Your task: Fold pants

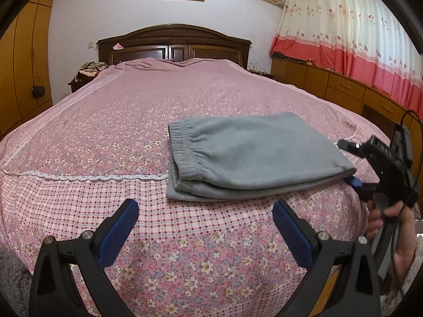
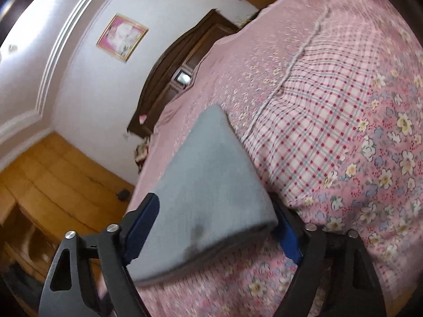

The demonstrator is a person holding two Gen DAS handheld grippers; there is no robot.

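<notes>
The left tongs (image 1: 205, 219) hover level above the plaid foot of the bed (image 1: 79, 121), blue pads spread wide and holding nothing. Just beyond them, the grey pants (image 1: 246, 155) lie folded into a thick stack on the floral bedspread, with the elastic waistband on the left side and the near edge resting at the lace seam where plaid meets flowers.

The right tongs (image 1: 354, 182) come in from the right edge of the left wrist view, tilted steeply, with a hand (image 1: 391, 232) gripping the handle below. One finger sits above the stack's right corner and one blue pad shows under it. From the right wrist view, the right tongs (image 2: 216, 227) stand apart on either side of the folded corner, the cloth between them; whether the pads press it or merely flank it I cannot tell, as that view is blurred.

Left of the pants and behind them the bedspread runs flat to the dark wooden headboard (image 1: 174, 42). Wooden cabinets (image 1: 343, 87) line the right wall, under a pink-and-cream curtain (image 1: 357, 34).
</notes>
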